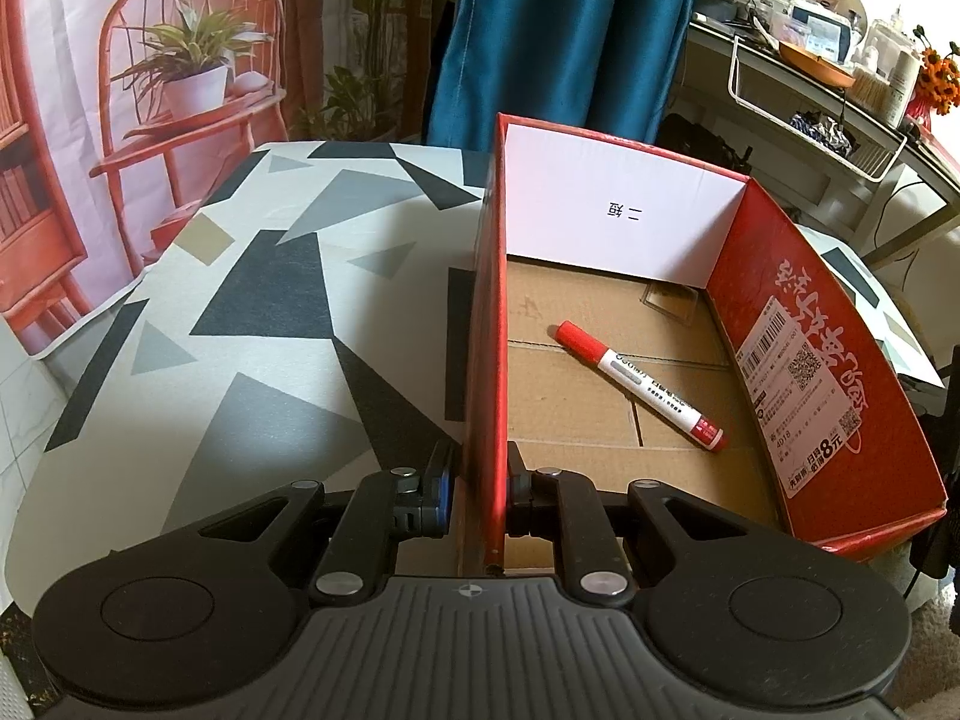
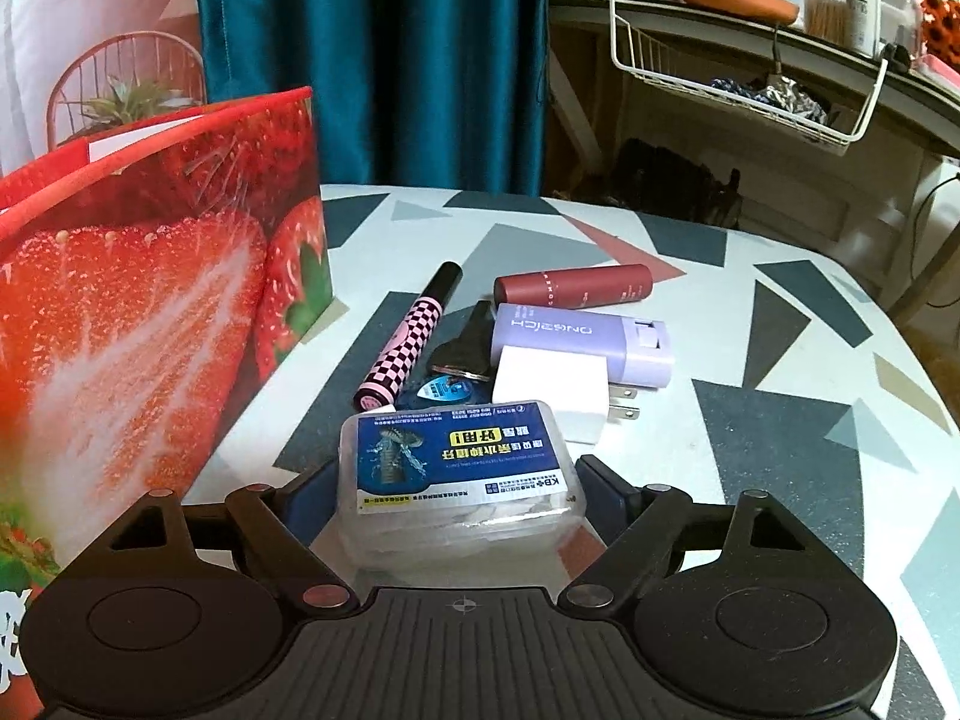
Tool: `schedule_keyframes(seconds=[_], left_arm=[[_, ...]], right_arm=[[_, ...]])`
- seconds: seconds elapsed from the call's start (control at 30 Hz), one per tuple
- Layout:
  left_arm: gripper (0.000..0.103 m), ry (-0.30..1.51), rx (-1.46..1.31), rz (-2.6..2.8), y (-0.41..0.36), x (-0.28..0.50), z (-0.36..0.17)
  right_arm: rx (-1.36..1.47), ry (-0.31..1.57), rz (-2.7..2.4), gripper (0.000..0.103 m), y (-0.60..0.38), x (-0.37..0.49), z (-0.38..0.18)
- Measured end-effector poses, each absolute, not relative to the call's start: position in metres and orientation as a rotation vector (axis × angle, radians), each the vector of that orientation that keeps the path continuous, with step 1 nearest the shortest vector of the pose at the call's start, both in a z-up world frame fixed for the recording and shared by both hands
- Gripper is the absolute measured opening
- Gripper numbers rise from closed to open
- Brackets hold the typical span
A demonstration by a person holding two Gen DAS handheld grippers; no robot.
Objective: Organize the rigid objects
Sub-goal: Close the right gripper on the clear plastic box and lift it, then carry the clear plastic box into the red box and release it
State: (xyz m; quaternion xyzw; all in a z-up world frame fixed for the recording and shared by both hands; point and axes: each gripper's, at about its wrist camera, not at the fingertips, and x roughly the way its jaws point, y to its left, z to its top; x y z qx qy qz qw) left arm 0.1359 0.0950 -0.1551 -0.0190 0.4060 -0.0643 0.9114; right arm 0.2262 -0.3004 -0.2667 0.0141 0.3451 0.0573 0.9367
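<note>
The left gripper [image 1: 483, 489] is clamped on the box's [image 1: 606, 222] near wall. The right gripper [image 2: 459, 489] sits beside that box, jaws apart around a plastic case [image 2: 459, 474].

The white inner end wall of the red box [image 1: 606, 210], upper middle of the left wrist view, bears two upside-down characters, "一短". A white sticker [image 1: 798, 414] on its right wall shows a barcode, QR codes and "8元". In the right wrist view, the purple case [image 2: 579, 348] reads "ONGRICH" upside down; the clear plastic box [image 2: 462, 480] at lower middle shows "KB" on its blue label.
</note>
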Motion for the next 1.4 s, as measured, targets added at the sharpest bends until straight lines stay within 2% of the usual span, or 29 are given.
schedule_keyframes(seconds=[0.67, 1.07, 1.23, 1.4], left_arm=[[0.018, 0.838, -0.039, -0.133, 0.095, 0.135, -0.155], [0.018, 0.834, -0.041, -0.132, 0.095, 0.135, -0.155], [0.018, 0.834, -0.041, -0.131, 0.095, 0.135, -0.155], [0.018, 0.842, -0.037, -0.134, 0.095, 0.138, -0.156]], right_arm=[[0.092, 0.717, 0.158, 0.078, -0.307, 0.219, -0.256], [0.044, 0.544, 0.255, 0.078, -0.298, 0.231, -0.177], [-0.07, 0.462, 0.377, 0.078, -0.268, 0.24, -0.142], [-0.206, 0.458, 0.507, 0.078, -0.227, 0.251, -0.132]])
